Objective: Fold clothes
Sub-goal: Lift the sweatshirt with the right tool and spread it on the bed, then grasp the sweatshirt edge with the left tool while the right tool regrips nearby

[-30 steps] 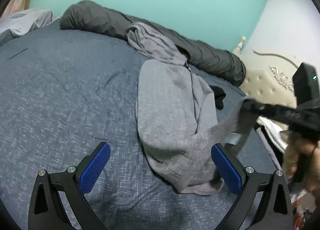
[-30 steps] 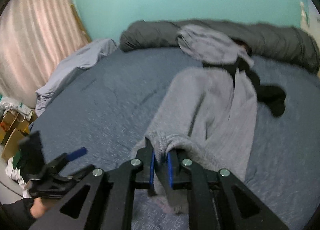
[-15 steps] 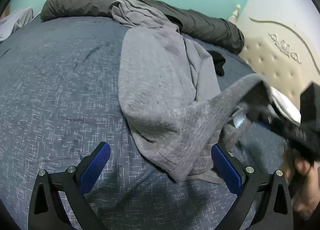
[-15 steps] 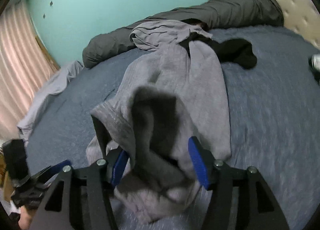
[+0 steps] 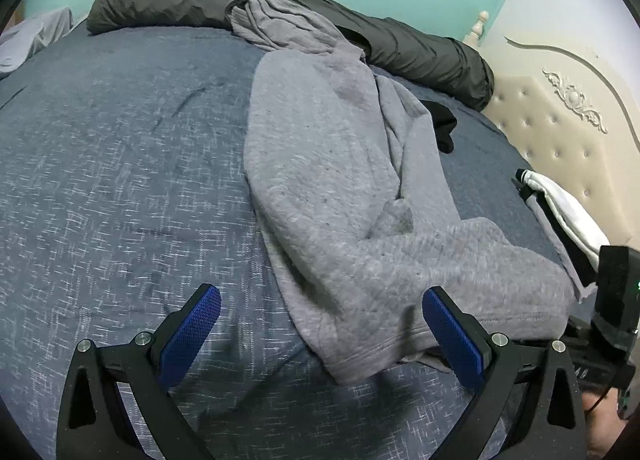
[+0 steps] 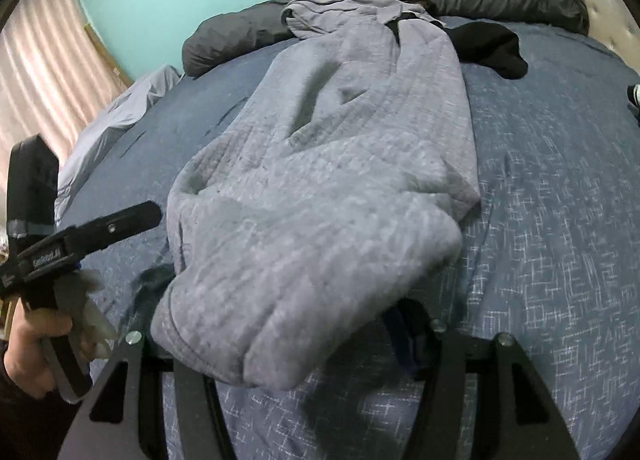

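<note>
Long grey knitted fleece garment (image 5: 340, 164) lies lengthwise down the blue-grey cross-hatch-patterned bed cover (image 5: 120, 180). Its far end is bunched against the dark grey rolled duvet (image 5: 420, 48) by the teal wall. The near end is doubled back on itself into a thick lump with the hem showing along the bottom edge. A black cloth item (image 6: 492, 48) sits just beside the garment's far part, and a white-and-black cloth (image 5: 568, 212) lies at the bed edge near the cream tufted headboard (image 5: 560, 132).

Left tongs (image 5: 320, 336): blue pads spread wide, nothing between them, hovering over the cover with the hem corner just ahead of the right-hand pad. Right tongs (image 6: 288, 344): the garment's near fold drapes over the front and hides the tips. One blue pad (image 6: 400, 336) peeks out at the right, well off centre, so the jaws look spread rather than pinching, but I can't tell for sure.

Step judged: mid-fold, near end laid over the body and the fold still loose and lumpy. Next move likely calls for clearing the right tongs from under the cloth without dragging it. After that the layer needs flattening, then a grip on an edge or corner for another fold. Cloth is soft and thick, so it will slump.
</note>
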`<state>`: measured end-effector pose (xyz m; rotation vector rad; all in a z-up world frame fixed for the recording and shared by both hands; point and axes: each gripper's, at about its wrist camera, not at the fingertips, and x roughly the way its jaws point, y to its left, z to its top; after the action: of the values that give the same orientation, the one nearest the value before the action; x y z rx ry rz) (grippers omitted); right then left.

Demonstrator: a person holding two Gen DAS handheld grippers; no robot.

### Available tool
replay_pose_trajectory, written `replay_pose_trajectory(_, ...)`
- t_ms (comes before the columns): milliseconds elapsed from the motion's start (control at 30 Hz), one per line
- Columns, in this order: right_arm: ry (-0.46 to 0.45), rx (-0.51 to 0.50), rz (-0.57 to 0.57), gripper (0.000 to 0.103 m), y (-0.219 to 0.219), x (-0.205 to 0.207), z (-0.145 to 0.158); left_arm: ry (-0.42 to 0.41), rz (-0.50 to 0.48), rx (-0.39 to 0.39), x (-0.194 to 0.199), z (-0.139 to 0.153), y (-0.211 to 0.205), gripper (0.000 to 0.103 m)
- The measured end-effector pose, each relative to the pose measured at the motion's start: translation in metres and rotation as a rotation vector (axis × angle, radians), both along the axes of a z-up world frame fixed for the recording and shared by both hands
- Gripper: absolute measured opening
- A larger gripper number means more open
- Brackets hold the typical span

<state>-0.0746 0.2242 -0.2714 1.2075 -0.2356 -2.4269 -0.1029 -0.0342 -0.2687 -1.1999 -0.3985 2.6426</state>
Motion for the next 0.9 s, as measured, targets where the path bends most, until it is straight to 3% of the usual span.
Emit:
replay_pose_trajectory(100, 0.046, -0.009, -0.014, 0.057, 0.004, -0.001, 0.014, 0.003, 0.021, 0.008, 0.0, 0.002, -0.007, 0.103)
replay_pose_trajectory(167, 0.076, -0.017, -0.007, 0.046, 0.003, -0.01, 0.028, 0.005, 0.033, 0.012, 0.001, 0.004, -0.012, 0.103)
replay_pose_trajectory(300, 0.129, -0.005, 0.023, 0.04, -0.01, -0.037, 0.053, 0.008, 0.046, 0.02, 0.001, 0.005, -0.018, 0.103)
replay_pose_trajectory(433, 0.103, 0.068, 0.043, 0.04, -0.033, -0.089, 0.055, 0.006, 0.053, 0.026, 0.0, 0.004, -0.023, 0.103)
replay_pose_trajectory(633, -0.087, 0.184, -0.006, 0.04, -0.044, -0.159, 0.008, -0.009, 0.041, 0.035, -0.005, 0.0, -0.02, 0.103)
replay_pose_trajectory(800, -0.076, 0.15, -0.029, 0.043, -0.032, -0.152, 0.011, -0.028, 0.026, 0.045, -0.01, -0.004, -0.015, 0.103)
replay_pose_trajectory(900, -0.021, 0.105, -0.039, 0.058, -0.018, -0.126, 0.029, -0.029, 0.003, 0.044, -0.01, -0.004, -0.007, 0.103)
